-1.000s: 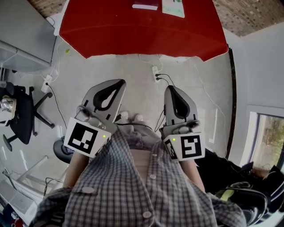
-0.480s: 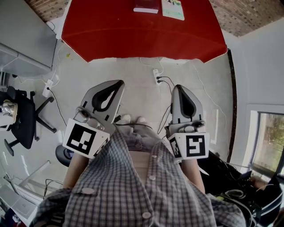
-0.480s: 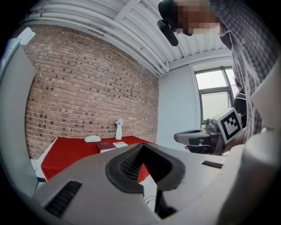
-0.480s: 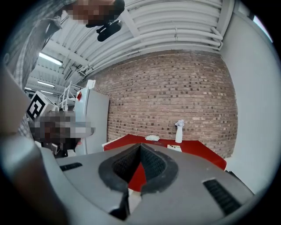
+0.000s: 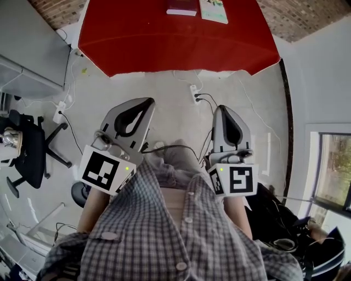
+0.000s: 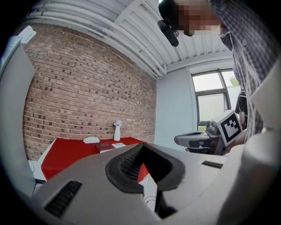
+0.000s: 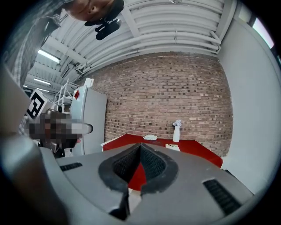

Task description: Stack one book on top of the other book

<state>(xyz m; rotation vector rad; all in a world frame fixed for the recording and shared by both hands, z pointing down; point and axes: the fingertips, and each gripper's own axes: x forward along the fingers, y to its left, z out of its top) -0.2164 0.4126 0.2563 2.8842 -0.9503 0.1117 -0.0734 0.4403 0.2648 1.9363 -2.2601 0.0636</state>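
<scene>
Left gripper (image 5: 146, 102), right gripper (image 5: 226, 108): jaws together, nothing held. Maroon book (image 5: 181, 9), white book (image 5: 214, 11): side by side on far red table (image 5: 175, 44). Advice: step closer, then open one claw.

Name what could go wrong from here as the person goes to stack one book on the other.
Cables and a power strip lie on the floor before the red table: a trip is possible.
The left claw and right claw are both shut and empty; unopened, they may just shove a book.
The dark book and light book lie far across the table, so reaching may be awkward.
</scene>
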